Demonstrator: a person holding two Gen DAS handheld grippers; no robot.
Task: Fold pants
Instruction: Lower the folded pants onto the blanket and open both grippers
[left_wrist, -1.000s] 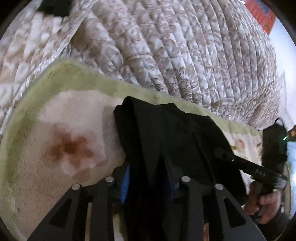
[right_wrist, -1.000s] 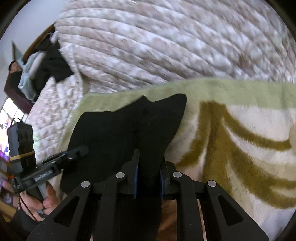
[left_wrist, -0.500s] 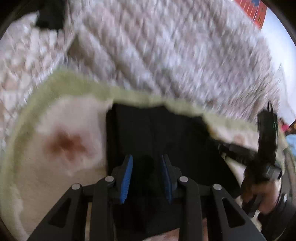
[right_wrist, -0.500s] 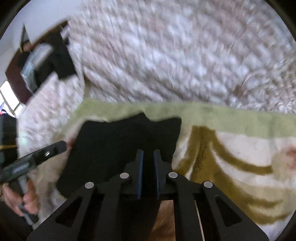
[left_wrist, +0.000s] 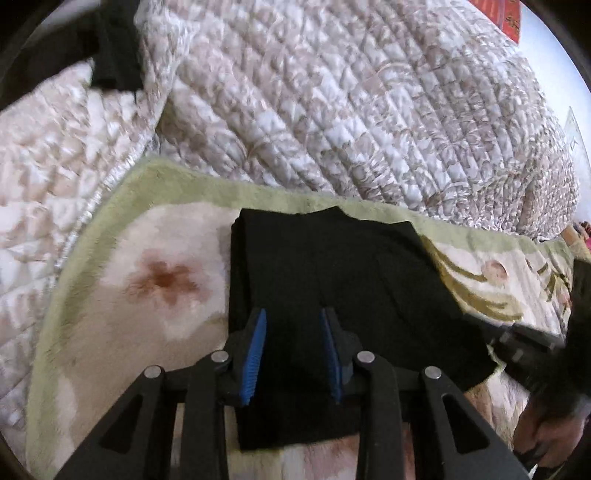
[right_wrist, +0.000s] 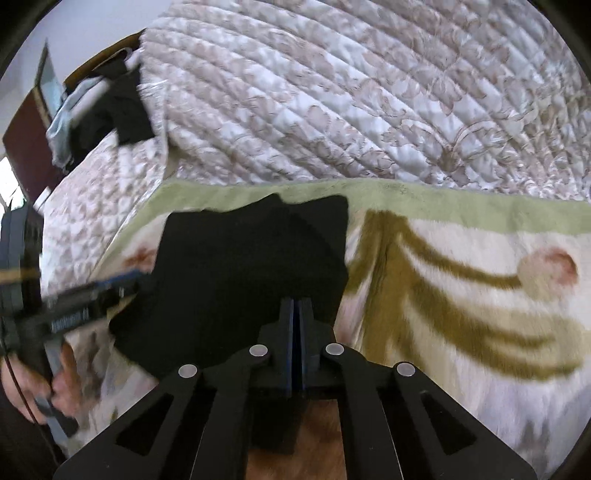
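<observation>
Grippers hover over a quilted bed (left_wrist: 369, 92); on it lies a floral blanket (left_wrist: 122, 332); on that, the pants (left_wrist: 332, 280), folded into a compact black rectangle, seemingly near done; left gripper (left_wrist: 293, 350) stands part open, gripping nothing; right gripper (right_wrist: 295, 347) is closed, empty.
</observation>
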